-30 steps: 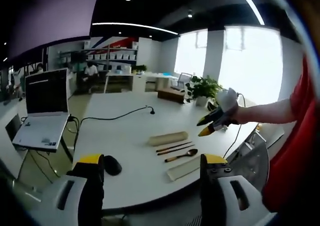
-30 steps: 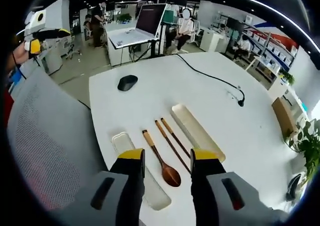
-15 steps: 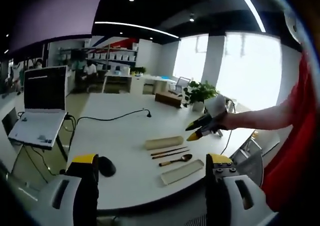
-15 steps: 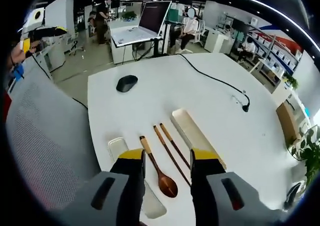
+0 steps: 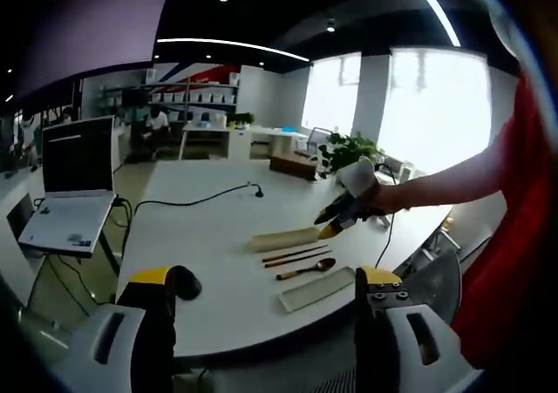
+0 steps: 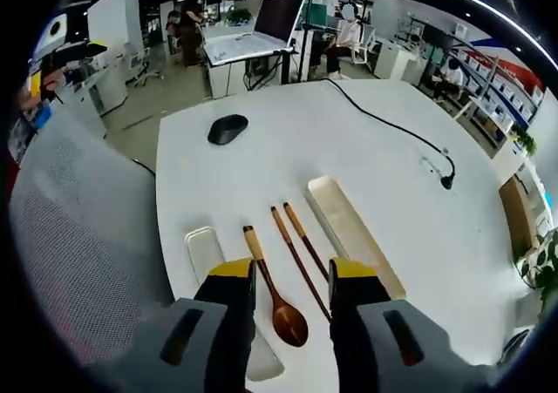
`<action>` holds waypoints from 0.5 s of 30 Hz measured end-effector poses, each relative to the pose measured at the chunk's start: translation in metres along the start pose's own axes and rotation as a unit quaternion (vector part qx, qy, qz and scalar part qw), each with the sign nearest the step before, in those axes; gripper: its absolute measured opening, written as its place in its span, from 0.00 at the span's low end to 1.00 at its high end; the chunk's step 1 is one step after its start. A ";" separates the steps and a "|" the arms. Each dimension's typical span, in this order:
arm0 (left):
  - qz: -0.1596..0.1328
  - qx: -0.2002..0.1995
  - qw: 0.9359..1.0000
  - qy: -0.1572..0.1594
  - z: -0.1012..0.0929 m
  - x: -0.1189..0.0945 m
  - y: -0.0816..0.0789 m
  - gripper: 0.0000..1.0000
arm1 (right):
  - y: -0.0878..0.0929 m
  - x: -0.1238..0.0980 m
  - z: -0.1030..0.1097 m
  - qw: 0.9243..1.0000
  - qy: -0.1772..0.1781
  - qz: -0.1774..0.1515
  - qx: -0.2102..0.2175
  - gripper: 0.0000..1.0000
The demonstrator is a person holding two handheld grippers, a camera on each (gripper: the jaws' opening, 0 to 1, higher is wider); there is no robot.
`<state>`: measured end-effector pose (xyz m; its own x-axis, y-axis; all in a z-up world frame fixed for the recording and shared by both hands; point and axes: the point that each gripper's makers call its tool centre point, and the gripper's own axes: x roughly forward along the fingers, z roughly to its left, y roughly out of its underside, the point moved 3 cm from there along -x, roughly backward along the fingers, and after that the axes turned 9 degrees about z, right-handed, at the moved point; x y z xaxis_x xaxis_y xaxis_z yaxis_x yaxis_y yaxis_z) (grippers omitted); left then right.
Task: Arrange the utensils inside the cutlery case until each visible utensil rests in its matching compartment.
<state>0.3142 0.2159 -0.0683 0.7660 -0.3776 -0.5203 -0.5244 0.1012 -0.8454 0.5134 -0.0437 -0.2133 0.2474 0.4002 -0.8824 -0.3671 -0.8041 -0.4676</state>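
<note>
The wooden spoon (image 6: 277, 295) lies flat on the white bench (image 6: 366, 140), bowl toward us and handle pointing away toward the far edge, not yet in either tray. Just beside it on one side lie the two wooden chopsticks (image 6: 299, 250), close together and roughly parallel to it. The deeper cutlery case (image 6: 352, 233) lies beyond the chopsticks, and the shallow lid or second tray (image 6: 212, 280) lies on the spoon's other side, near the bench edge closest to us.

We judge the spoon and chopsticks to be light, stiff and smooth. The chopsticks are thin and likely to roll or slip from a pinch, so we would take each across its middle. The spoon is best pinched on the handle just behind the bowl, where it balances. The case looks light enough to slide if nudged.

Our right claw (image 6: 285, 271) hangs above the spoon, its jaws spread and holding nothing, one to each side of the bowl. Our left claw (image 5: 264, 281) is held back off the near edge, jaws spread wide and empty; in the left gripper view we see the right claw over the utensils.

Farther out, a black mouse (image 6: 227, 128) sits near a bench corner, a black cable (image 6: 384, 123) runs across the far part, and a laptop (image 6: 261, 29) stands on a separate stand beyond.
</note>
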 end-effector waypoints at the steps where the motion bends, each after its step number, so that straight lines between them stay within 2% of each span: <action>1: -0.001 0.001 1.000 -0.001 0.000 0.000 -0.001 0.86 | 0.001 0.002 -0.001 1.000 -0.001 -0.003 0.006 0.30; 3: -0.001 0.003 1.000 -0.004 0.001 0.001 -0.002 0.86 | 0.005 0.004 -0.003 1.000 0.001 0.006 0.010 0.29; 9: 0.006 0.007 1.000 -0.006 0.002 0.004 -0.006 0.86 | 0.009 0.005 -0.004 0.999 0.017 0.021 -0.026 0.28; 13: 0.003 0.014 1.000 -0.010 0.001 0.002 -0.009 0.86 | 0.011 0.006 -0.007 0.999 0.023 0.020 -0.028 0.26; 15: 0.003 0.010 1.000 -0.005 -0.001 0.003 -0.009 0.86 | 0.014 0.009 -0.006 1.000 0.012 0.021 -0.018 0.24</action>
<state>0.3209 0.2127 -0.0622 0.7658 -0.3683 -0.5271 -0.5224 0.1215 -0.8440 0.5154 -0.0541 -0.2273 0.2533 0.3551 -0.8998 -0.3459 -0.8355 -0.4271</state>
